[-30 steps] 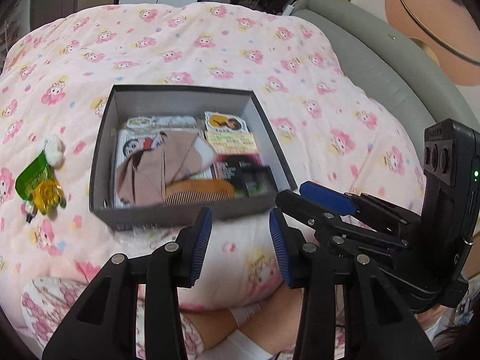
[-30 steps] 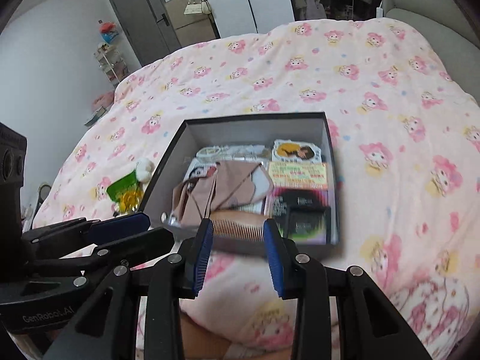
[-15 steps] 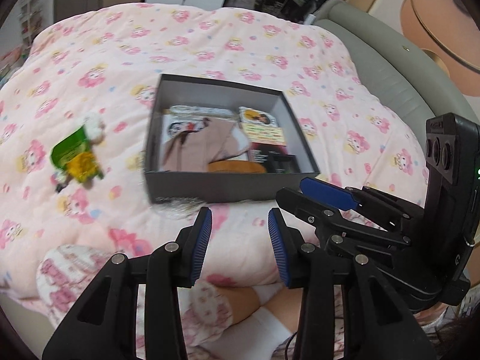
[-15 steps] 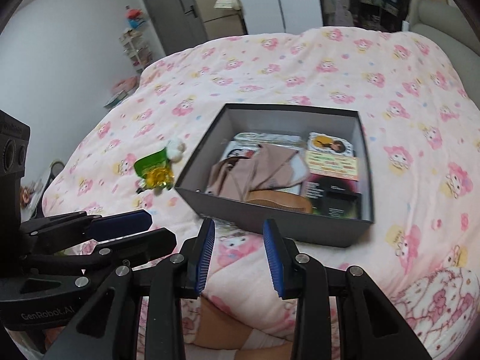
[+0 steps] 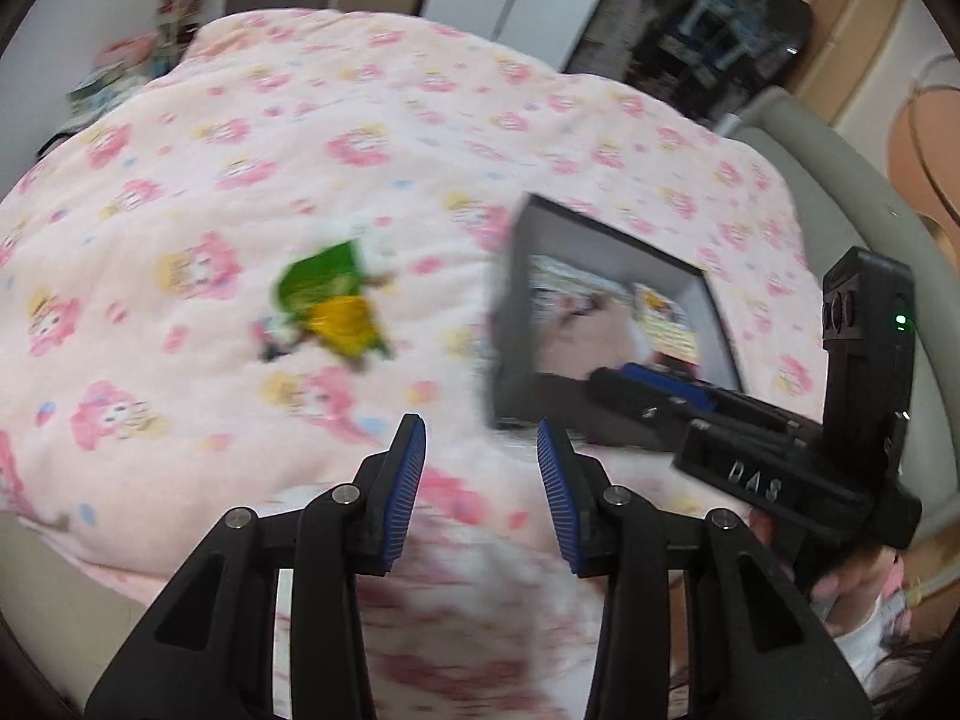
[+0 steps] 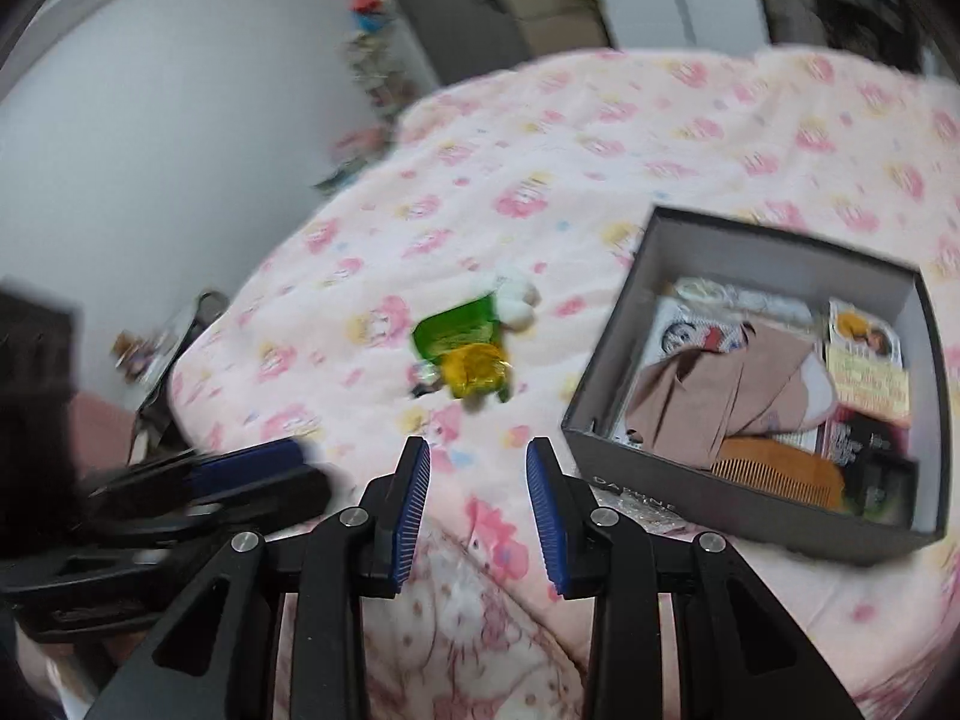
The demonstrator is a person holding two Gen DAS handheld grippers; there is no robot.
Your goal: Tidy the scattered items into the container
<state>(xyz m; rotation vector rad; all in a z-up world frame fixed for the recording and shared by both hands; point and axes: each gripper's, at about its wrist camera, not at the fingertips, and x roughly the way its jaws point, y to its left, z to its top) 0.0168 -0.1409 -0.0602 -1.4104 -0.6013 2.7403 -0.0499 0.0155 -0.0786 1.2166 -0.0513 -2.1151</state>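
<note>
Both grippers hover low over the pink cartoon-print quilt (image 6: 630, 138), tilted down toward it, side by side. The left gripper (image 5: 480, 474) has its blue-padded jaws part open with nothing between them, just quilt underneath. Same for the right gripper (image 6: 477, 483), jaws part open and empty. In the left wrist view the right gripper sits off to the right, poking across the near edge of the box, and a bit of the person's hand (image 5: 840, 576) shows wrapped around its handle.

Taking the dark grey cardboard box (image 6: 744, 498) as the landmark: it sits on the quilt, lid off, to the right of both pairs of jaws. Inside it there's a folded beige cloth (image 6: 720, 396) lying over a printed card, an orange-brown wooden comb (image 6: 774, 471) against the near wall, a yellow and red printed packet (image 6: 867, 378) toward the right wall, something dark in the near right corner, and pale flat bits along the far wall that are too small to make out.

The scattered stuff still outside is a little clump left of the box, well apart from it: a green plastic pouch (image 6: 453, 330) with a yellow crinkly wrapper (image 6: 474, 369) touching its near side and a small white fluffy thing (image 6: 519, 300) at its far end. It lies out ahead of both grippers, neither touching it
</note>
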